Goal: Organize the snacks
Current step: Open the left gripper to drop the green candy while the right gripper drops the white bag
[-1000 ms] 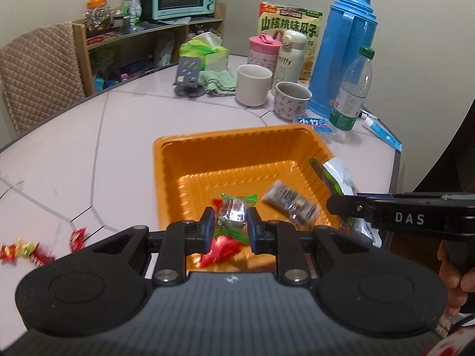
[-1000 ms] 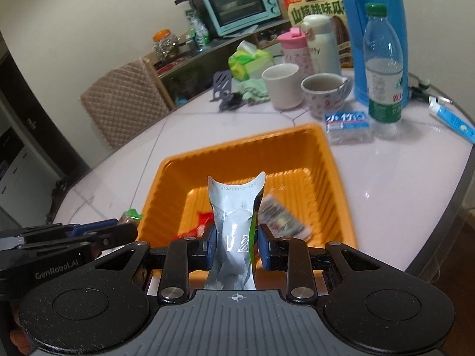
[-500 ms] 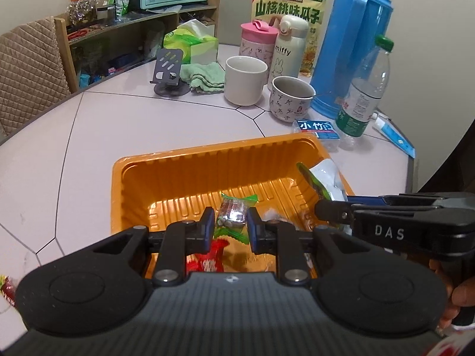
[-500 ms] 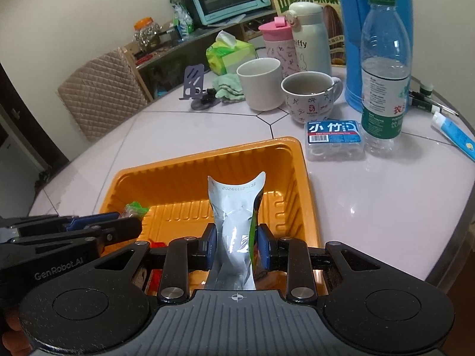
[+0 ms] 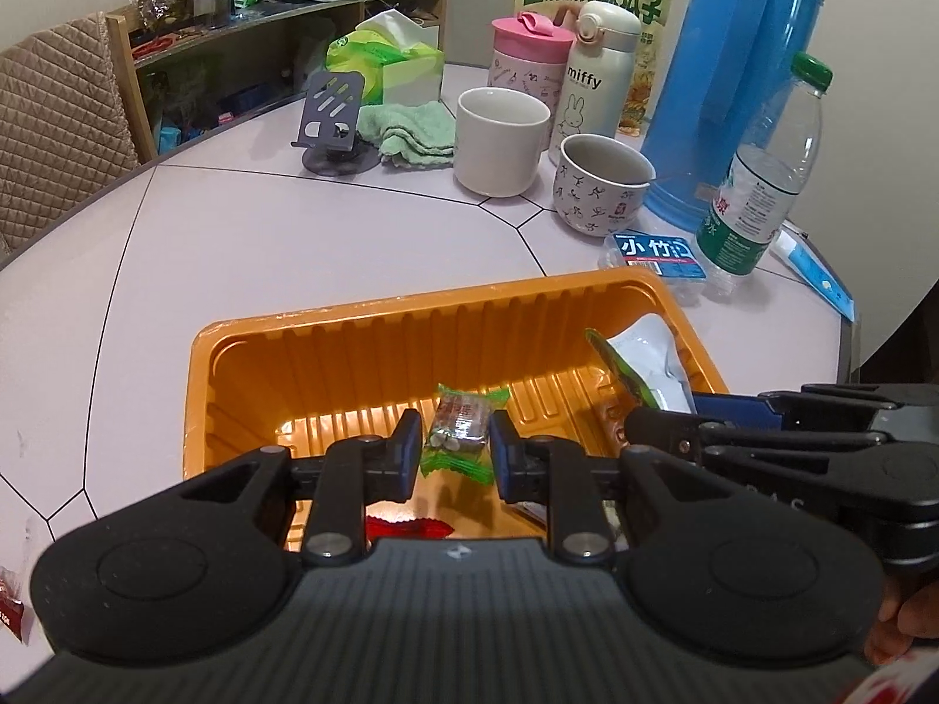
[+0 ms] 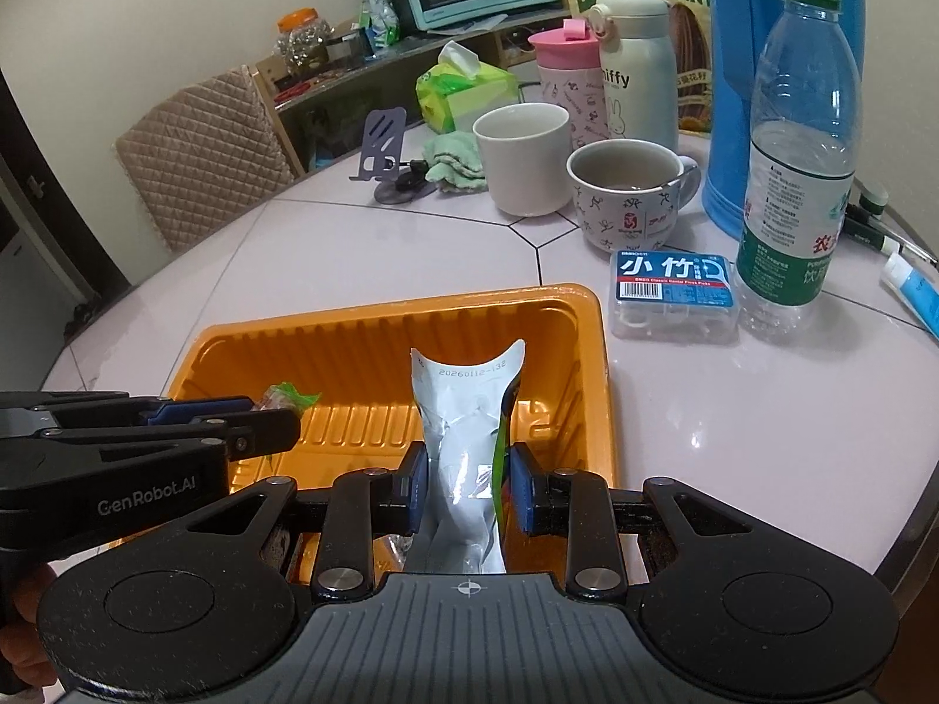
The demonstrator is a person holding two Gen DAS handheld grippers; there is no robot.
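Observation:
An orange tray (image 5: 375, 317) sits on the table in front of me; it also shows in the right wrist view (image 6: 328, 346). My left gripper (image 5: 455, 452) holds a green-wrapped candy (image 5: 460, 431) between its pads, above the tray's near part. My right gripper (image 6: 463, 490) is shut on a silver snack pouch (image 6: 463, 440) with a green edge, held upright over the tray's right side. In the left wrist view the pouch (image 5: 645, 361) shows at the tray's right wall. A red candy (image 5: 405, 525) lies on the tray floor under the left gripper.
Beyond the tray stand a white mug (image 5: 499, 141), a patterned cup (image 5: 601, 182), a blue thermos (image 5: 733, 70), a water bottle (image 6: 798, 176) and a floss box (image 6: 672, 296). A phone stand (image 5: 331, 117) and green cloth (image 5: 414, 129) sit further back. A red candy (image 5: 9, 613) lies at the left edge.
Both grippers have moved forward over the tray with their snacks. The left gripper's pads look slightly wider apart around the green candy.

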